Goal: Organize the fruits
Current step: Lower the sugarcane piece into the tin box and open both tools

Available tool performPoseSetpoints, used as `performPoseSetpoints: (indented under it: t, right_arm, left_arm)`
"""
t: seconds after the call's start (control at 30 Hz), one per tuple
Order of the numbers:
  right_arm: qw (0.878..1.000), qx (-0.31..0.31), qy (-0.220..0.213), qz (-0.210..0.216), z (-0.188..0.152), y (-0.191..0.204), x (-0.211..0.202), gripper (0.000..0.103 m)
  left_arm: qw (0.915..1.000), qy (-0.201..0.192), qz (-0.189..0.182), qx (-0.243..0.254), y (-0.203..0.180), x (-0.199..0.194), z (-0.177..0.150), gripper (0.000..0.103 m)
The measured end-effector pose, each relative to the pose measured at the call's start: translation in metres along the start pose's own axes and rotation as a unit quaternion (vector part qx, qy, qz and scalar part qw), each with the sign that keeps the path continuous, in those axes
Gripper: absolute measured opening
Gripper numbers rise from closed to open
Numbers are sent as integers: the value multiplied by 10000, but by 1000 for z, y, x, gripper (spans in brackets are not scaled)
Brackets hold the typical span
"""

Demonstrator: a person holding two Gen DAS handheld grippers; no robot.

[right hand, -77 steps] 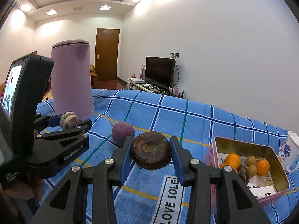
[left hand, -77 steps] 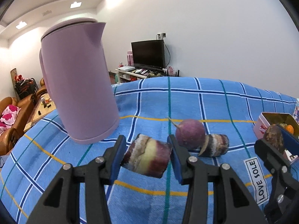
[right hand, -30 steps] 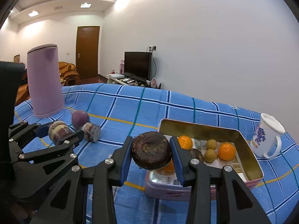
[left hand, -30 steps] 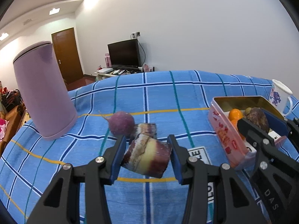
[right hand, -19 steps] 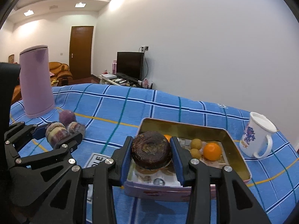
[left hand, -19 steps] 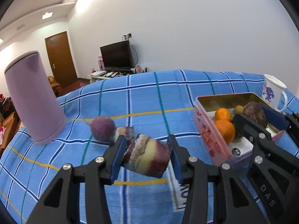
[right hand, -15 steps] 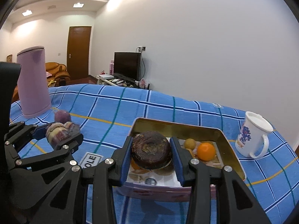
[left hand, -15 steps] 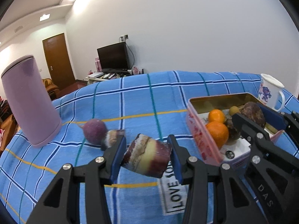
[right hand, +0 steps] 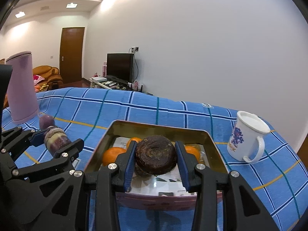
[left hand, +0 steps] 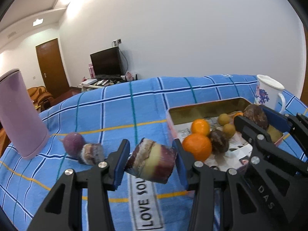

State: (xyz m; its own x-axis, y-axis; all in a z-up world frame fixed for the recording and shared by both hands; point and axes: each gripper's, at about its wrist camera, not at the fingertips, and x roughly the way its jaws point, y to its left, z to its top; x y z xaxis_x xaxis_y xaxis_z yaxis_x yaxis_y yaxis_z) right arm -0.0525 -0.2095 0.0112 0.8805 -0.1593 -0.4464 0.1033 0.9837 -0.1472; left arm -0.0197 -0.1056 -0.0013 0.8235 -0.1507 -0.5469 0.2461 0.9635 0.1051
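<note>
The left gripper (left hand: pixel 151 161) jaws are pinching a sugarcane piece (left hand: pixel 152 160) just beside the tin box (right hand: pixel 154 129); the right gripper (right hand: pixel 156 158) jaws are pinching a dark round fruit (right hand: pixel 155 156) over the tin.

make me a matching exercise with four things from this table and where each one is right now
Things:
1. dark round fruit
2. striped cane chunk
3. white mug
4. purple round fruit

Places:
A. on the blue cloth, beside the pink jug
B. clamped in the left tongs
C. on the cloth to the right of the tin
D. clamped in the right tongs, above the tin

Pairs: 1-D, 2-B, 3-C, 4-A
</note>
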Motion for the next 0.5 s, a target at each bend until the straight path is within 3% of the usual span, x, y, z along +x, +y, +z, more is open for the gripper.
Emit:
performPoseSetpoints:
  t: [0.5]
  right_arm:
    - [9994, 111, 117, -310, 1, -30, 12, 42]
  left_arm:
    - [9998, 62, -170, 20, -32, 15, 13, 47]
